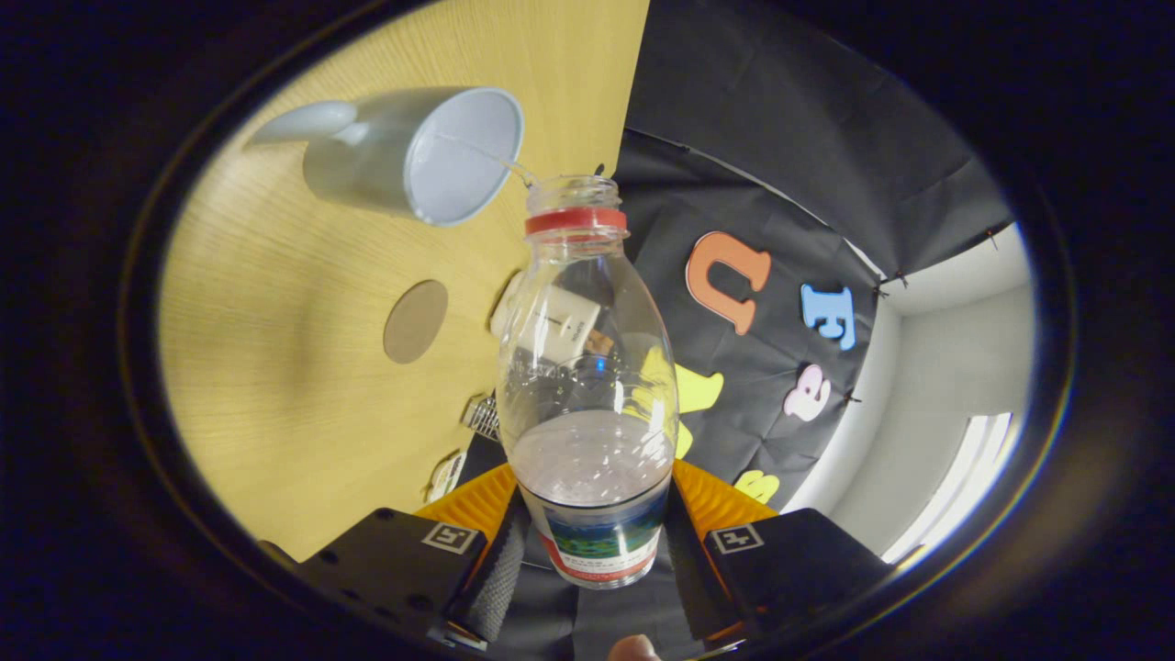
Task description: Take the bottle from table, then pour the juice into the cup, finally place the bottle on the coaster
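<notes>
Gripper (592,551) fingers clamped on tilted bottle (587,386), thin stream entering cup (418,151), pour underway; coaster (415,320) placement on tabletop (275,367) still left.

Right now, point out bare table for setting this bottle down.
Gripper shut on bottle, pouring into cup. Free: the table around the coaster, and between coaster and cup. Crowded: the table edge behind the bottle, with small items.
</notes>
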{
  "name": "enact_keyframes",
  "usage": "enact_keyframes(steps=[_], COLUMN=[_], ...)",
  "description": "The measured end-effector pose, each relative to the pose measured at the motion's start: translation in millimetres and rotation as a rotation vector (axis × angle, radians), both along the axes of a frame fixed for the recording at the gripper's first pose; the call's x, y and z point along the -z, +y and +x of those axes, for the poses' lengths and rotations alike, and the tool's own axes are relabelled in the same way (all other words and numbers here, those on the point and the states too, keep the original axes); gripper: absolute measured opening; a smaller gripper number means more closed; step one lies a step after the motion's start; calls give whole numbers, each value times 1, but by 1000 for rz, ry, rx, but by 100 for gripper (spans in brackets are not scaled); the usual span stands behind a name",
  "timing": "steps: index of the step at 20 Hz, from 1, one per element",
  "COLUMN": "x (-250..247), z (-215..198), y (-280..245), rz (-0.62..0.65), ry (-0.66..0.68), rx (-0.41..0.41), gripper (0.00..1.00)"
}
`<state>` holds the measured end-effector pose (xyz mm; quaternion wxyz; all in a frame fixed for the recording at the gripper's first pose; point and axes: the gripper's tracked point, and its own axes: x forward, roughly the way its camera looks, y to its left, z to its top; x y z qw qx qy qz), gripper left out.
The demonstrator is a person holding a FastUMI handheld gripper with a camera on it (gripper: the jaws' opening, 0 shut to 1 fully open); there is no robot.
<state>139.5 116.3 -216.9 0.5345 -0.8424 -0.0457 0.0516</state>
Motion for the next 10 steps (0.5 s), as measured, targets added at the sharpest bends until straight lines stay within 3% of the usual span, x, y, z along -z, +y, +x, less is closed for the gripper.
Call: enact_keyframes(steps=[10], x=[-11], z=[1], y=[6], rz=[-38], ry=[-15], rx=[-5], gripper=[77])
